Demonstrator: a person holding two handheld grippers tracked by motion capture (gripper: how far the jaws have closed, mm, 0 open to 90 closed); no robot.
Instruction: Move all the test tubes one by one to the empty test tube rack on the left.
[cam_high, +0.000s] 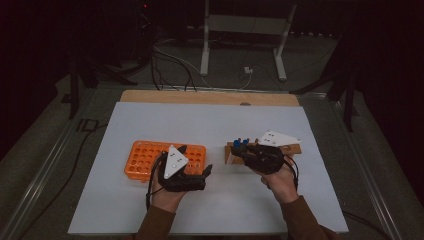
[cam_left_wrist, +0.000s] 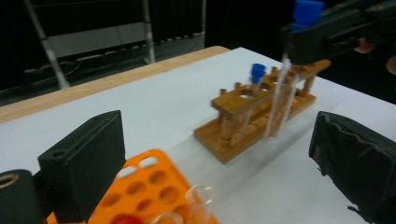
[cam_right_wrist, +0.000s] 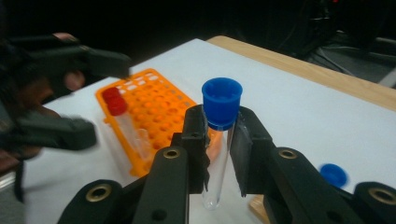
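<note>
My right gripper (cam_right_wrist: 219, 135) is shut on a clear test tube with a blue cap (cam_right_wrist: 222, 100) and holds it upright, just below the cap. In the left gripper view the held tube (cam_left_wrist: 280, 98) hangs over the wooden rack (cam_left_wrist: 252, 116), its bottom reaching down among the rack's holes. Another blue-capped tube (cam_left_wrist: 257, 74) stands in that rack. My left gripper (cam_left_wrist: 219, 172) is open with nothing between its jaws, over the right end of the orange rack (cam_high: 145, 157). The high view has the right gripper (cam_high: 241, 150) at the wooden rack's (cam_high: 292, 148) left end.
The orange rack (cam_right_wrist: 154, 109) holds red-capped tubes (cam_right_wrist: 114, 102) and some uncapped clear ones (cam_left_wrist: 201, 196). A white sheet (cam_high: 210, 125) covers the table, with a wooden edge (cam_high: 210, 96) at the back. Cables and table legs lie on the floor beyond.
</note>
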